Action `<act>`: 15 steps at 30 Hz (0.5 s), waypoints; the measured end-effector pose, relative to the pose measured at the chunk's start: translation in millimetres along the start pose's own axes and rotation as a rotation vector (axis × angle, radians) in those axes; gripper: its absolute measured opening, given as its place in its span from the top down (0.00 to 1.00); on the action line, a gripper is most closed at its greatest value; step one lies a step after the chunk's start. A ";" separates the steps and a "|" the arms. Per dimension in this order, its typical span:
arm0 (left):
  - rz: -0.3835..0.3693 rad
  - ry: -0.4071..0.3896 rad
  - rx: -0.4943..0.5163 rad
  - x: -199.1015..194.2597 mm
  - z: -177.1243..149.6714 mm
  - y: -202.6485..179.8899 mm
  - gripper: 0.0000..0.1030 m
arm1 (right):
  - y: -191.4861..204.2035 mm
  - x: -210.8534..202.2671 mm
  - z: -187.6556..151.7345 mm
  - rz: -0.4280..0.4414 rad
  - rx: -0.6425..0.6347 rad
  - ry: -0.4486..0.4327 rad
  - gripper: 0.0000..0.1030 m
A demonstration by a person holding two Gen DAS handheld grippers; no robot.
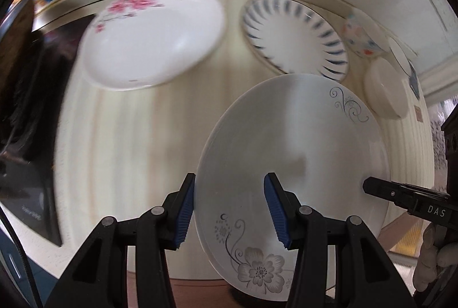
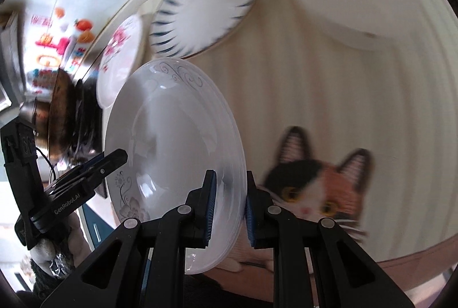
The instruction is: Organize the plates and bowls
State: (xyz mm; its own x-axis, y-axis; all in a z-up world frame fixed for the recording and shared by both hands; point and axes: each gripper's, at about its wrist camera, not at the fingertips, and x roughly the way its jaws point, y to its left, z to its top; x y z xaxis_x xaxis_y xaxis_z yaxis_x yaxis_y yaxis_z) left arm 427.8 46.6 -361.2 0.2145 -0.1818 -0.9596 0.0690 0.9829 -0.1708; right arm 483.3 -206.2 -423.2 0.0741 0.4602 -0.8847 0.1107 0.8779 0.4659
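Observation:
A white plate with grey flowers (image 1: 300,150) is held up on edge above the table. My right gripper (image 2: 229,206) is shut on the near rim of this plate (image 2: 171,130); in the left wrist view it (image 1: 400,195) reaches in from the right to the plate's edge. My left gripper (image 1: 232,210) is open, its fingers apart around the plate's left rim without pinching it. In the right wrist view the left gripper (image 2: 114,159) sits at the plate's far edge. A pink-flower plate (image 1: 151,36) and a blue-striped plate (image 1: 294,39) lie on the table behind.
A patterned bowl (image 1: 360,36) and an upturned white bowl (image 1: 386,90) stand at the back right. The table (image 1: 128,150) has a cream striped cover with a cat picture (image 2: 317,182). A dark flat appliance (image 1: 28,208) and a pot (image 2: 65,119) sit at the left.

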 end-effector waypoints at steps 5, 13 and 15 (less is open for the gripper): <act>-0.012 0.024 0.054 24.9 2.5 -30.1 0.56 | -35.2 -3.8 -4.7 -0.030 0.049 -0.010 0.80; 0.028 0.035 0.088 45.2 0.8 -51.6 0.56 | -63.3 9.8 -13.1 -0.039 0.088 -0.010 0.80; 0.037 0.035 0.093 46.7 -0.8 -51.5 0.56 | -66.0 8.7 -14.9 -0.035 0.085 -0.014 0.80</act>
State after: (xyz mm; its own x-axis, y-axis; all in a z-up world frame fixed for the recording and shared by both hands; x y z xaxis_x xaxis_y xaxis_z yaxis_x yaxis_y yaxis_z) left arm 433.5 -12.5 -397.4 0.1846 -0.1423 -0.9725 0.1518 0.9817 -0.1149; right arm 461.9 -258.2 -461.9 0.0821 0.4272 -0.9004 0.1973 0.8786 0.4348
